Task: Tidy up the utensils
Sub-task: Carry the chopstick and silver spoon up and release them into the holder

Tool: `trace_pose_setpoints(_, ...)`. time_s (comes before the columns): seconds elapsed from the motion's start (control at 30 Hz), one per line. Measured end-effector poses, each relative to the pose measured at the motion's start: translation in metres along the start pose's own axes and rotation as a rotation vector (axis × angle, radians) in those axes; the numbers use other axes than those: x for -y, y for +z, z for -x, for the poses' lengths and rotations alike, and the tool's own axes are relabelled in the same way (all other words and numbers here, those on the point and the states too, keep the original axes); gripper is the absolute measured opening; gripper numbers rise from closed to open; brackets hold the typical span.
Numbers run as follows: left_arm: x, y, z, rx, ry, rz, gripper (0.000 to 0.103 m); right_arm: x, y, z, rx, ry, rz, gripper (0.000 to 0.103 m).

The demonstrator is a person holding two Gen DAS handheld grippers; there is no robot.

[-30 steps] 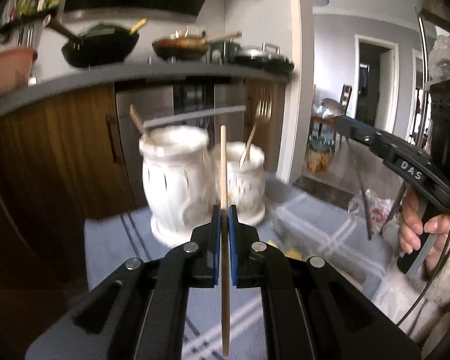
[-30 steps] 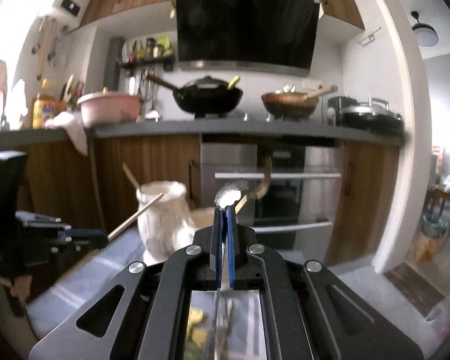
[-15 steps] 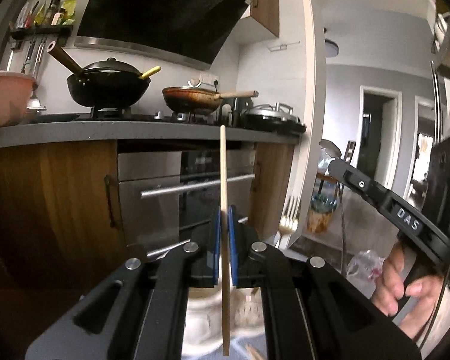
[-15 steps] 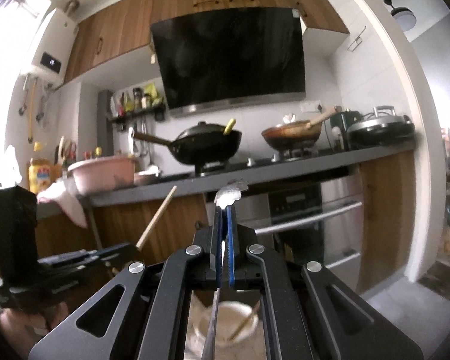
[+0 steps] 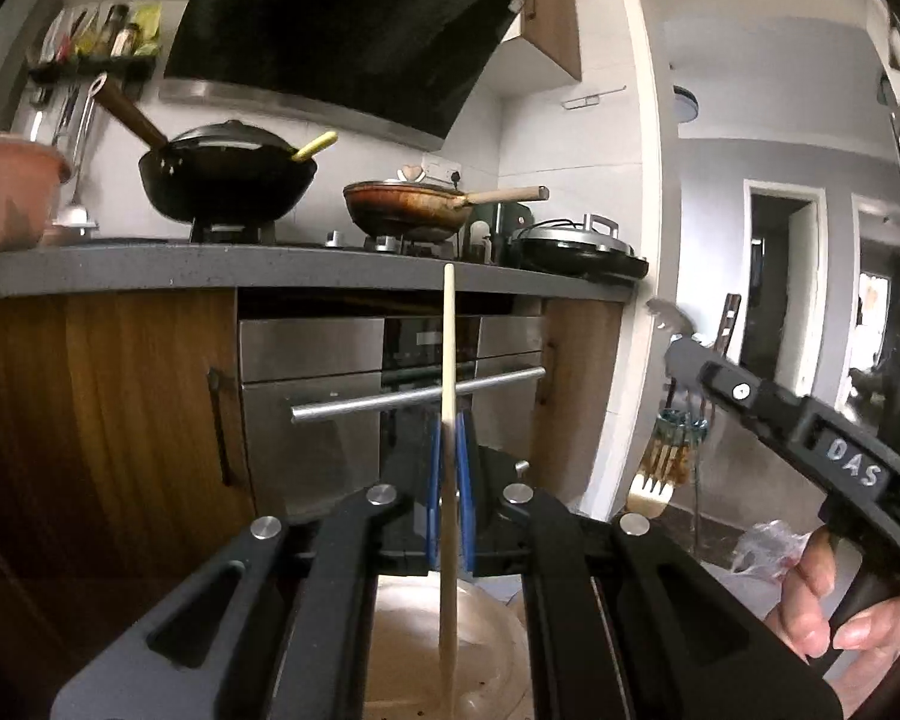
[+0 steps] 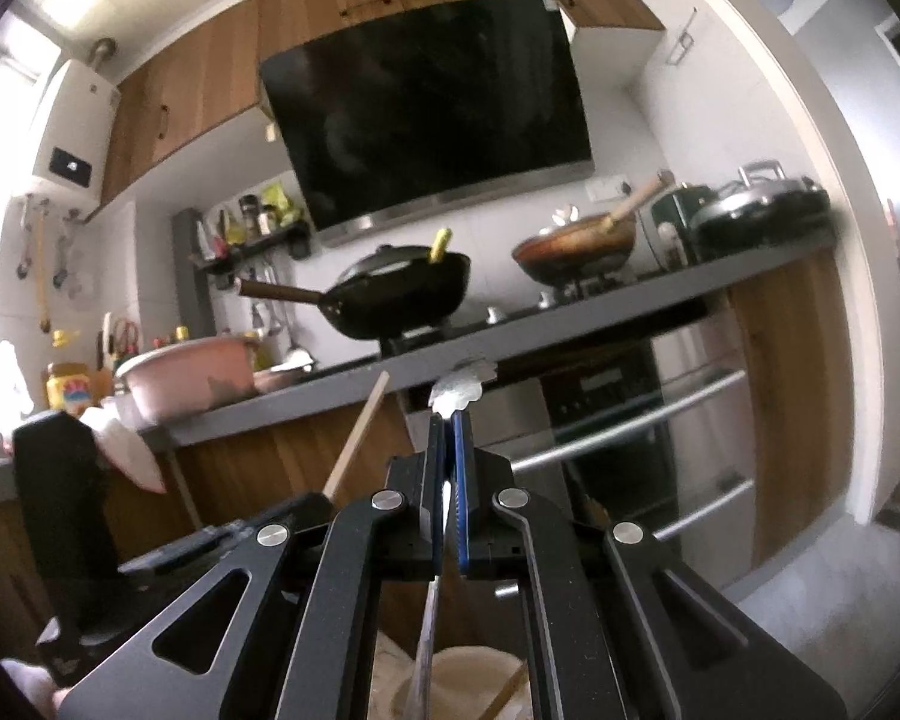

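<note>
Before kitchen stove (image 5: 234, 192), left gripper (image 5: 447, 480) clamps pale wooden chopstick (image 5: 448, 372); right gripper (image 6: 447, 468) clamps silver utensil (image 6: 459, 390).

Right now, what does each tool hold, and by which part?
The left tool holds a wooden stick near its middle. The right tool holds a metal utensil by its handle, near the upper end.

Two low wrist views over their jaws — both toward the stove counter (image 5: 270, 276), shared — right tilted.

Daylit, window glare left, fisheye-bent, dark corners
</note>
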State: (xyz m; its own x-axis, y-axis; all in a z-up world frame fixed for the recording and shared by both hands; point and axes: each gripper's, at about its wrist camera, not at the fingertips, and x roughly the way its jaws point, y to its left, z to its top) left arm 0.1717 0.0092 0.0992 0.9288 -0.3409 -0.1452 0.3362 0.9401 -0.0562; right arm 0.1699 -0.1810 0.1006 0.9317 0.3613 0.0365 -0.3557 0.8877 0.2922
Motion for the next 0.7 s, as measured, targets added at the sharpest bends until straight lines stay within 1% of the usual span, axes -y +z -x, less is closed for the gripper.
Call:
trace_pose_setpoints(0.17, 0.011, -0.003, 0.001, 0.018, 0.017, -0.059, 0.005, 0.006, -0.007, -0.007, -0.021, -0.022, -0.009, 0.004)
trace_pose_setpoints(0.3, 0.013, -0.005, 0.021, 0.058, -0.007, -0.035, 0.005, 0.004, -0.008, -0.006, -0.027, -0.014, 0.0, 0.004)
trace_pose_setpoints(0.47, 0.014, -0.02, 0.033, 0.052, -0.026, -0.029, 0.005, 0.0, -0.01, -0.004, -0.023, -0.013, 0.024, 0.004)
trace_pose_setpoints(0.57, 0.012, -0.022, 0.026, 0.038, -0.016, -0.048, 0.005, 0.001, -0.009, -0.004, -0.024, -0.016, 0.019, 0.004)
trace_pose_setpoints(0.7, 0.0, -0.018, 0.012, 0.031, -0.001, -0.02, 0.005, 0.003, -0.011, -0.005, -0.023, -0.027, 0.013, 0.004)
